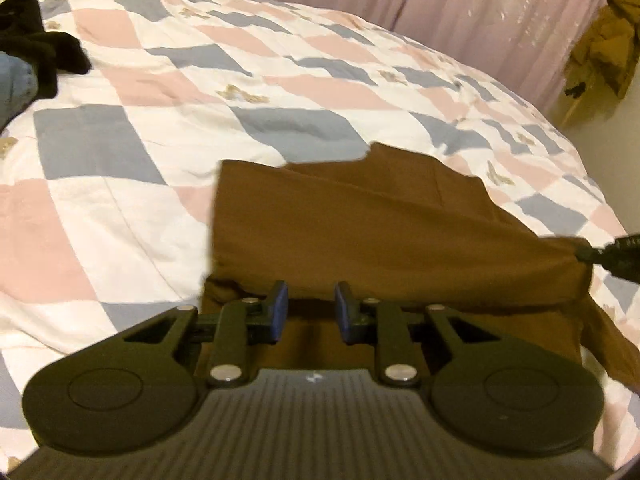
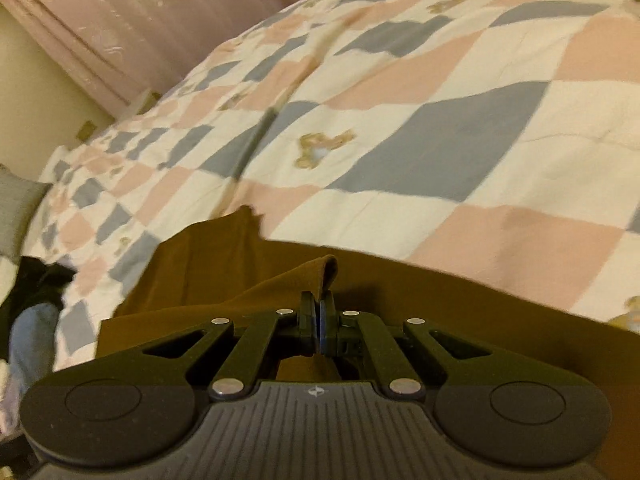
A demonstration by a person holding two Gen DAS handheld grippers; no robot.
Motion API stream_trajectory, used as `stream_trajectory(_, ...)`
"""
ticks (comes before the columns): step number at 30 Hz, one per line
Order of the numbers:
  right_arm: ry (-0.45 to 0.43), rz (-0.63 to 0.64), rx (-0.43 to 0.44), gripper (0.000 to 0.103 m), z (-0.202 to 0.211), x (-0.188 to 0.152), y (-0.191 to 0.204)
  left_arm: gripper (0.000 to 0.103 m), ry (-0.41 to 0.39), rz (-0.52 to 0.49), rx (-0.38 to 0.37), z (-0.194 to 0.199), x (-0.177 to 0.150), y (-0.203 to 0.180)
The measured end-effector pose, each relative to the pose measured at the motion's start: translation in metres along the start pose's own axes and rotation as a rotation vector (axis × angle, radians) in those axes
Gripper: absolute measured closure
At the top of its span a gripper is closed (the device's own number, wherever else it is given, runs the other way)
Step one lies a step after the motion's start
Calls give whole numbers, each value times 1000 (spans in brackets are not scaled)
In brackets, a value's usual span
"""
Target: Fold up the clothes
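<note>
We have a brown garment (image 1: 360,216) spread on the checked quilt (image 1: 160,80) of a bed, close in front of both tools. Our right gripper (image 2: 319,312) has its jaws pressed together on a pinch of the cloth, with a small folded lip of fabric standing up just past the tips; in the left wrist view that same gripper pulls 1 corner taut toward the right edge. Our left gripper (image 1: 311,312) has its jaws apart, the 2 blue pads (image 1: 280,308) straddling the near edge of the garment, with nothing clamped between them. We judge the cloth light, soft and limp: it drapes, creases where it is pinched, and sags wherever it is unsupported, so a 1-point hold will let the rest droop and twist. It looks matte rather than slick, so a firm pinch should hold. We would take it at edges or corners, 1 in each tool, well apart along the same hem, to keep the fold line straight. Both views are blurred, so seams are hard to make out. A black garment (image 1: 36,52) and some blue cloth (image 1: 14,84) lie well apart at the far left.
</note>
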State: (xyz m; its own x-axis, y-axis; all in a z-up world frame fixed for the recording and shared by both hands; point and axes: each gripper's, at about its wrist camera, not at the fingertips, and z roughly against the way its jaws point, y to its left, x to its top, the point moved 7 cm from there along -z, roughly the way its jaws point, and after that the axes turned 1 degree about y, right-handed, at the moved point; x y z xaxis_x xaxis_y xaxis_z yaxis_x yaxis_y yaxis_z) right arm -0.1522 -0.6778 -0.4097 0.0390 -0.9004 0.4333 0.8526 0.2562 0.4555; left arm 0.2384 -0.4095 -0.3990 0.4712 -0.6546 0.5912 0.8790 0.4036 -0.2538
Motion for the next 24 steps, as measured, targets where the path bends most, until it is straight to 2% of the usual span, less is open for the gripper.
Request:
stream_trajectory(4, -37, -59, -48, 102, 9, 8, -22, 83, 22, -61, 39, -6, -3, 6)
stream_trajectory(6, -35, -82, -34, 101, 8, 10, -25, 83, 36, -120, 84, -12, -8, 6)
stream_trajectory(10, -20, -35, -68, 101, 6, 9, -18, 83, 33, -239, 160, -12, -11, 6)
stream_trajectory(14, 33, -35, -94, 101, 2, -1, -23, 83, -13, -164, 114, 2, 5, 18)
stream_trajectory(16, 47, -33, -107, 101, 1, -5, -27, 83, -37, -149, 119, -3, 21, 23)
stream_trajectory(24, 51, -28, -125, 101, 3, -6, -25, 87, -2, -281, 114, -59, 37, 12)
